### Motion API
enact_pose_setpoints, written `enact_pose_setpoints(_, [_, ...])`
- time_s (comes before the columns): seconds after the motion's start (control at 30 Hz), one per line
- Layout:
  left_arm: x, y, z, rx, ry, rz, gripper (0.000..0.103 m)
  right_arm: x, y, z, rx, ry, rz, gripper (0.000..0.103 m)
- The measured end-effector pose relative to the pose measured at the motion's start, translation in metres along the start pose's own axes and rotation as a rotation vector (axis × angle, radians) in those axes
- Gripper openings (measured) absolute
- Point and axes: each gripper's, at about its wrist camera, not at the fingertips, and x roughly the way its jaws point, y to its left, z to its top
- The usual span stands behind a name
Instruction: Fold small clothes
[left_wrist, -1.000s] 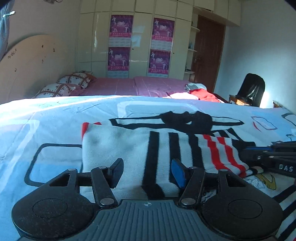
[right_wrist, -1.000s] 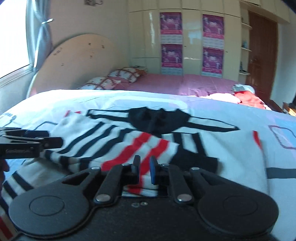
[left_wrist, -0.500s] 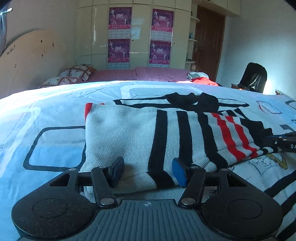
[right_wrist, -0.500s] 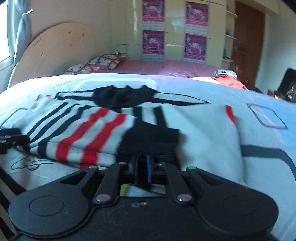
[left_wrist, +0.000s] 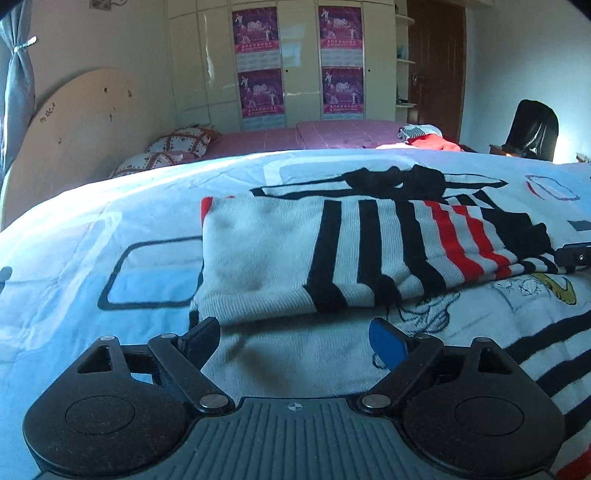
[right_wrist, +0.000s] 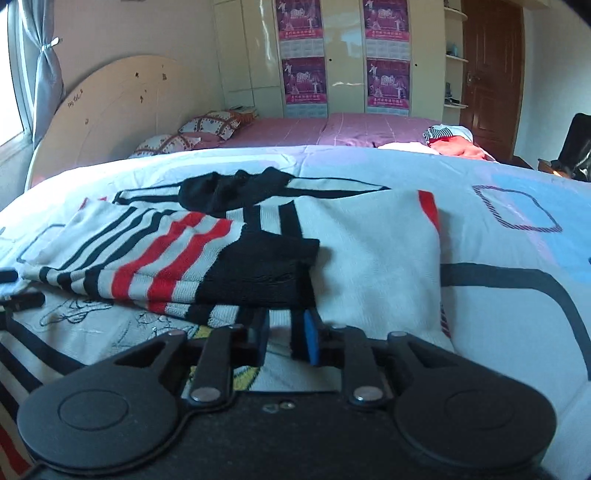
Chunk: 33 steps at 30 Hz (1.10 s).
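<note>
A white knit sweater (left_wrist: 266, 254) with black and red stripes lies folded on the bed. Its striped sleeve with a black cuff (right_wrist: 266, 269) is laid across the body. My left gripper (left_wrist: 295, 334) sits just short of the folded edge. Its jaws are opening wide and only the flat lower layer shows between them. My right gripper (right_wrist: 286, 334) is at the sweater's near edge below the black cuff. Its jaws are opening a little and the pads press on nothing. Each gripper shows at the edge of the other view, right gripper (left_wrist: 574, 254), left gripper (right_wrist: 18, 295).
A black garment (right_wrist: 236, 190) lies just beyond the sweater on the light blue printed bed cover (left_wrist: 74, 236). Behind is a pink bed (right_wrist: 332, 129) with pillows (left_wrist: 177, 142) and a pile of red and white clothes (right_wrist: 454, 142). A dark chair (left_wrist: 532, 127) stands at the right.
My left jaws have spread wide and let the sweater's fold drop, pulling back a little. My right jaws have parted off the cuff, and the sleeve now rests on the sweater.
</note>
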Motion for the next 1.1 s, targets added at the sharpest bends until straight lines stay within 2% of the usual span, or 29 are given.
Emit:
enact_pose_setpoints(0.13, [-0.016,-0.013,-0.01,0.009,0.033,0.013,0.087,-0.036,-0.01,-0.01,0.026,-0.004,0.005,0.024])
enact_pose_setpoints(0.2, [-0.025,-0.017,-0.017,0.021,0.038,0.005,0.087,-0.055,-0.017,-0.023,0.032,0.009,0.015,0.023])
enact_pose_setpoints(0.33, [-0.041,-0.016,-0.038,0.063,0.055,0.006,0.087,-0.092,-0.032,-0.057,0.078,0.049,-0.023,0.026])
enact_pose_setpoints(0.47, [-0.064,-0.001,-0.055,0.062,0.056,-0.012,0.087,-0.122,-0.043,-0.087,0.205,0.082,-0.023,0.033])
enact_pose_setpoints(0.53, [-0.079,0.012,-0.066,0.033,0.065,-0.04,0.087,-0.134,-0.048,-0.099,0.288,0.097,0.002,0.041])
enact_pose_setpoints(0.63, [-0.1,0.043,-0.087,-0.084,0.116,-0.144,0.087,-0.15,-0.057,-0.119,0.437,0.114,0.056,0.042])
enact_pose_setpoints(0.73, [-0.12,0.079,-0.115,-0.292,0.147,-0.309,0.085,-0.163,-0.064,-0.142,0.567,0.116,0.123,0.041])
enact_pose_setpoints(0.77, [-0.127,0.087,-0.124,-0.342,0.156,-0.359,0.081,-0.167,-0.064,-0.149,0.594,0.117,0.141,0.041])
enact_pose_setpoints(0.83, [-0.138,0.1,-0.14,-0.417,0.179,-0.433,0.067,-0.175,-0.065,-0.163,0.634,0.113,0.167,0.041])
enact_pose_setpoints(0.93, [-0.141,0.109,-0.166,-0.527,0.216,-0.552,0.056,-0.187,-0.066,-0.184,0.731,0.099,0.219,0.041])
enact_pose_setpoints(1.1, [-0.137,0.108,-0.195,-0.671,0.225,-0.713,0.055,-0.201,-0.056,-0.205,0.787,0.095,0.3,0.041])
